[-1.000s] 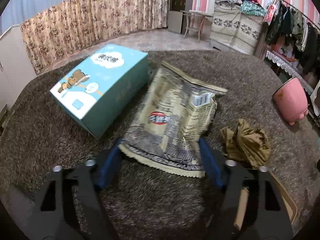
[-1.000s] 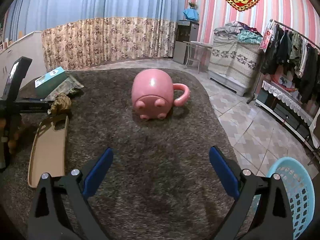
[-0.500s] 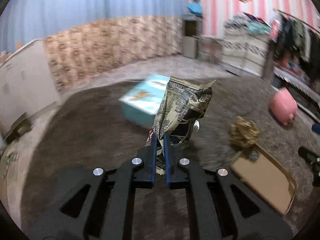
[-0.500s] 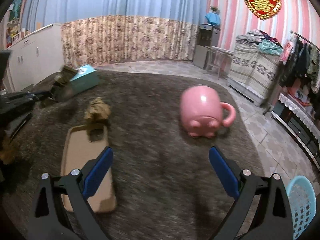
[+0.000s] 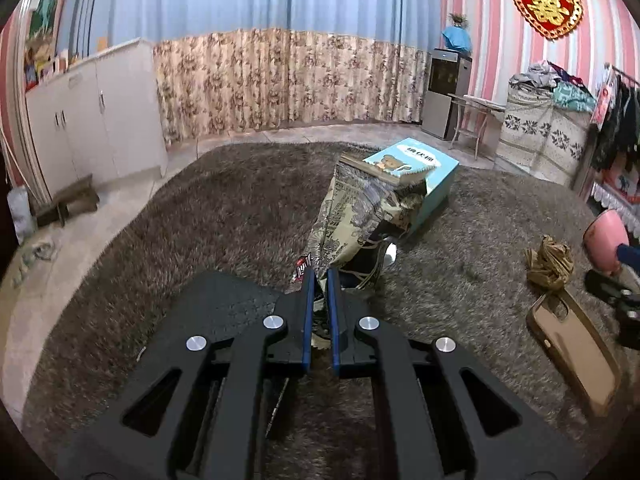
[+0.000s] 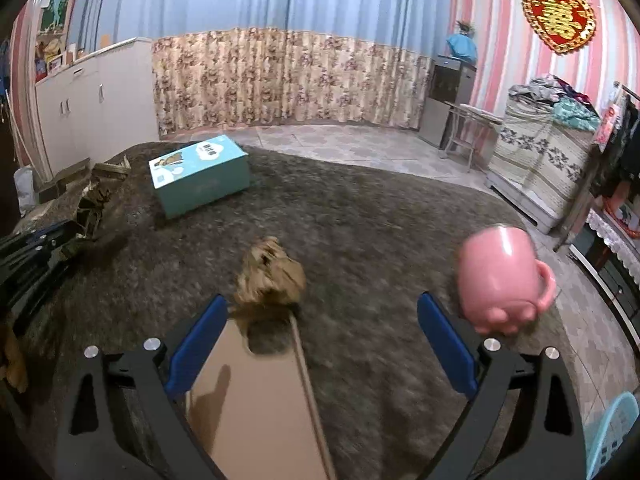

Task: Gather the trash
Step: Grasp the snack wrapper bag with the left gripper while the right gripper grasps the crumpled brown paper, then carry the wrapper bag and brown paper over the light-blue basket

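Snack wrapper (image 5: 362, 216) is now clamped between my left gripper (image 5: 319, 280) pads: a second ago it lay flat on the brown carpet (image 5: 224, 216) with the jaws wide either side of it; now the blue fingers (image 5: 307, 300) are pressed together on its lower edge and it stands up off the pile, crumpled, rising from lower centre toward the middle of the left wrist frame and partly covering the teal box (image 5: 430, 178) behind it. Judgement: first piece of trash is secured and lifted, ready to be carried to a bin; the light blue basket (image 6: 612, 432) at the lower right edge of the right wrist frame is the likely target. Moving right in the left view: crumpled brown paper (image 5: 550, 262) lies at right of centre, touching the top end of the tan phone case (image 5: 576, 344). Right wrist view, left to right: my left tool with the wrapper at the far left edge, teal box upper left, the brown wad now at centre, just ahead of my right gripper (image 6: 320, 336), where a second ago the pink mug (image 6: 500, 276) filled that spot. Right jaws stand wide and are beginning to close; nothing is between the pads except the phone case's top end below them. The wad sits nearer the left pad.
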### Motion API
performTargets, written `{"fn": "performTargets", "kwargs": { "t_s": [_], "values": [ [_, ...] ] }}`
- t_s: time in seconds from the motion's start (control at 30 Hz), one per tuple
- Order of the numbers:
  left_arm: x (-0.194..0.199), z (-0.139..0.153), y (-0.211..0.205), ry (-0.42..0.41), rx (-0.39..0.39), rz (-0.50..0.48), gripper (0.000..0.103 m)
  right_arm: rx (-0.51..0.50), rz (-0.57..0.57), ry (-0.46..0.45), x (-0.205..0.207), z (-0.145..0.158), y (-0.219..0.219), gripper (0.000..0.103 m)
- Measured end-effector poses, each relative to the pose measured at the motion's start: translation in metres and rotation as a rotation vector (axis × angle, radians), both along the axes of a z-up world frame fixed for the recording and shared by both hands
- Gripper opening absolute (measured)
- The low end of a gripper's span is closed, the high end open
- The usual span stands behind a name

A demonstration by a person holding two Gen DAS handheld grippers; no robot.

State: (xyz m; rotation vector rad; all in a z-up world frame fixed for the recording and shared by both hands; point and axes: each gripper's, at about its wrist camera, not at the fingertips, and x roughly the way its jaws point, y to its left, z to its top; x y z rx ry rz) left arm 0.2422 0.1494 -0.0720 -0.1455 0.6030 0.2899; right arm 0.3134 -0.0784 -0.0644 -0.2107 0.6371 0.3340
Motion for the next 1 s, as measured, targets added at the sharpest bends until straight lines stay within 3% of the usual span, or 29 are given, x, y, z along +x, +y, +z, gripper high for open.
{"fn": "performTargets", "kwargs": {
  "t_s": [0.13,0.27,0.6,0.8,1.0],
  "values": [
    [0.002,-0.001,0.003,-0.003,-0.003,-0.002,0.006,-0.007,0.033,0.049,0.015,-0.01,0.017,0.067],
    [-0.001,-0.004,0.006,0.001,-0.012,-0.009,0.006,-0.01,0.084,0.092,0.018,-0.02,0.024,0.035],
    [0.001,-0.005,0.006,0.009,-0.009,-0.022,0.006,0.08,0.016,-0.005,-0.024,0.013,-0.02,0.033],
    [0.007,-0.005,-0.004,0.024,0.033,-0.038,0.006,0.091,-0.098,-0.041,-0.079,0.03,-0.084,0.033],
    [-0.006,0.012,-0.025,-0.017,0.103,-0.074,0.006,0.136,-0.271,-0.068,-0.128,0.045,-0.166,0.033]
  ]
}}
